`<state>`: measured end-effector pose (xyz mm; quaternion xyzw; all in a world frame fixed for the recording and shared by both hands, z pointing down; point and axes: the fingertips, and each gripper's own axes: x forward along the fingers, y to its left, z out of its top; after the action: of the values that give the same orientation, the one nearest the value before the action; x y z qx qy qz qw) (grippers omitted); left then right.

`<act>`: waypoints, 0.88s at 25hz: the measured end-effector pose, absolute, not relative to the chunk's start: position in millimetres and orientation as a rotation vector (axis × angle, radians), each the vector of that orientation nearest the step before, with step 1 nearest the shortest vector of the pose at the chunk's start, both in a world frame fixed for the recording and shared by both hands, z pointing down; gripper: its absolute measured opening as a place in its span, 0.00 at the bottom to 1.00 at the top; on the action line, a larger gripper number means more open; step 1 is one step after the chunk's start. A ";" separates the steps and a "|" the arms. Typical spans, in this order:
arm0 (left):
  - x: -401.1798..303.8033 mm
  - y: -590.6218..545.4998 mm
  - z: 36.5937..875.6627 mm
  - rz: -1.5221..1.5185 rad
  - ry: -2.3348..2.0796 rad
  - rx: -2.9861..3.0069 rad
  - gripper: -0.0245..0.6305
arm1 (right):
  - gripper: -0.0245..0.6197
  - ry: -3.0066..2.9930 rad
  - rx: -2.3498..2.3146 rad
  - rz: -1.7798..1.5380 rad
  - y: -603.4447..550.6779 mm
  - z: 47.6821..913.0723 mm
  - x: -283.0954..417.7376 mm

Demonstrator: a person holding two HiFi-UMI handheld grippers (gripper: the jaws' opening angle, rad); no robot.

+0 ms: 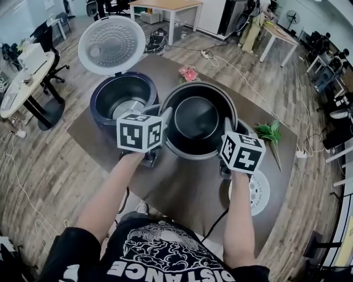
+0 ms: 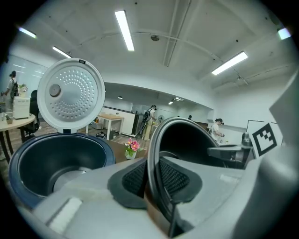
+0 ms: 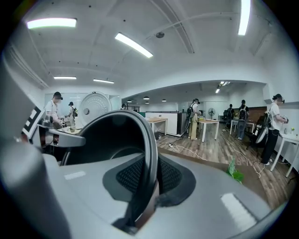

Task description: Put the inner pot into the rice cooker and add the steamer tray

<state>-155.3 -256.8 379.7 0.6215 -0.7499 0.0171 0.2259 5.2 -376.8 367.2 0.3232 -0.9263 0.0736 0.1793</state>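
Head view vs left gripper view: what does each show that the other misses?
Head view only: the white steamer tray lying on the table, and a green sprig. Left gripper view only: the left gripper up close, its fingers pinching the rim of the inner pot, plus the ceiling lights. Both: the rice cooker with its lid open, the inner pot, the pink flower.

Open-plan lab or office. Around the brown desk [image 1: 182, 190] are a wood-plank floor [image 1: 60, 182] and a trailing cable [image 1: 251, 88]. An office chair [image 1: 45, 34] stands left of it, a work table [image 1: 165, 6] beyond it. Strip lights [image 2: 124, 30] run overhead. People [image 3: 275, 128] stand at tables beyond it.
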 end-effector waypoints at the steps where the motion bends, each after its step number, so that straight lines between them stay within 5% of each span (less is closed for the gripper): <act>1: -157.7 -255.3 374.5 0.042 -2.082 1.710 0.15 | 0.11 -2.629 0.903 0.202 -376.9 362.7 1.7; 22: -224.7 -181.7 287.4 -0.108 -2.334 1.578 0.15 | 0.10 -2.817 0.651 0.015 -332.0 272.3 -93.6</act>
<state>-224.7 -181.7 287.4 0.5523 -0.8172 -0.0379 0.1605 -93.6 -332.0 272.3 0.2232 -0.9667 0.0053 0.1247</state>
